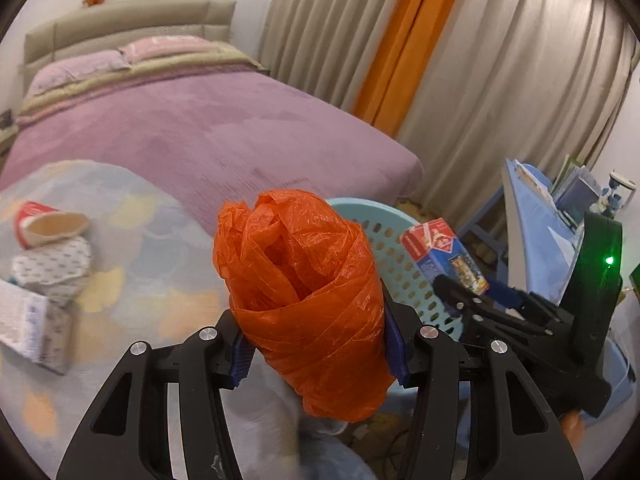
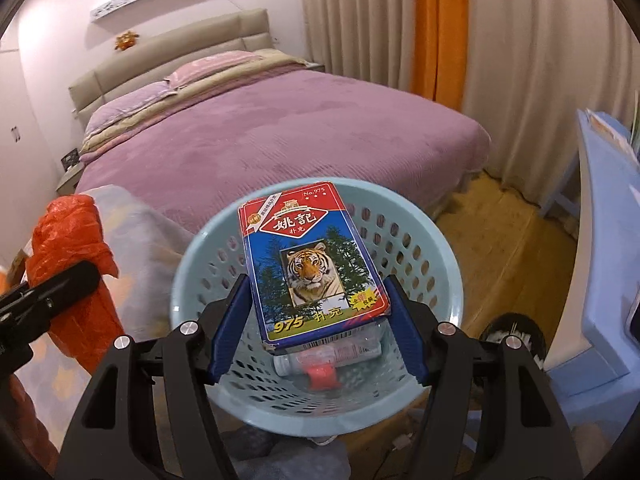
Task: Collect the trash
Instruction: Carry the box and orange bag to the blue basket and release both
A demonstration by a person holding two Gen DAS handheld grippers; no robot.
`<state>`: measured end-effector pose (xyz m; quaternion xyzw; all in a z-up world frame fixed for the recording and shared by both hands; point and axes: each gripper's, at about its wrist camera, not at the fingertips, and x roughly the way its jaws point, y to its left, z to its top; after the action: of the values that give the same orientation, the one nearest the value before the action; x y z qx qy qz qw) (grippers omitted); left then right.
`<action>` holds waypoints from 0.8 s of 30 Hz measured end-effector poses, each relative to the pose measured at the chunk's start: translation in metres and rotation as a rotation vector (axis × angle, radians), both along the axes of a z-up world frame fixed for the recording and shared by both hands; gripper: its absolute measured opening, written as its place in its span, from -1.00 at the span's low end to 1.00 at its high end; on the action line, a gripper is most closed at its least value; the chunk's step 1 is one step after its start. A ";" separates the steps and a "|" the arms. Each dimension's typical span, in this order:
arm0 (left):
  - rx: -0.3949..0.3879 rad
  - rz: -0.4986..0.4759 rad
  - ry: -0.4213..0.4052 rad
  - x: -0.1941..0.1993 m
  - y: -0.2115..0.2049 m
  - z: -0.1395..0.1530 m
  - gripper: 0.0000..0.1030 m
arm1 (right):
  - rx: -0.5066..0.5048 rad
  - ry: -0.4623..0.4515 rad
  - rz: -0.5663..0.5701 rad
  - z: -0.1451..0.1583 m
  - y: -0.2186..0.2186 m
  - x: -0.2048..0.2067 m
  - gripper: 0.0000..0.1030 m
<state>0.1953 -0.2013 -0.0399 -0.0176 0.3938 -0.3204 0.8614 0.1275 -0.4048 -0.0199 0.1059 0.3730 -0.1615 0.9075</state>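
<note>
The right tongs (image 2: 316, 316), clamped on a playing-card box (image 2: 314, 264) tilted lengthwise away from them, hang directly over the blue basket (image 2: 448, 280), nearer it than the left tongs (image 1: 316, 348), which grip an orange plastic bag (image 1: 304, 292) beside its rim.

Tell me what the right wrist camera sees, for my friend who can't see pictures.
The right gripper holds a playing-card box with a tiger on it over a light blue basket. A plastic bottle lies inside the basket, and a purple bed is behind.
</note>
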 end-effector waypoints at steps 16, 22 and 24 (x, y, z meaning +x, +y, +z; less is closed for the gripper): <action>0.015 -0.035 0.000 0.008 -0.041 -0.016 0.52 | 0.102 0.068 -0.049 -0.034 -0.039 0.007 0.32; -0.005 -0.026 0.003 0.005 -0.037 -0.012 0.55 | 0.101 0.063 -0.041 -0.030 -0.033 0.007 0.32; -0.014 -0.022 -0.002 0.003 -0.031 -0.009 0.55 | 0.095 0.057 -0.036 -0.029 -0.031 0.006 0.32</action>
<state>0.1981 -0.2321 -0.0488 -0.0189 0.3911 -0.3326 0.8580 0.1333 -0.4355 -0.0485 0.1509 0.4042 -0.1627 0.8873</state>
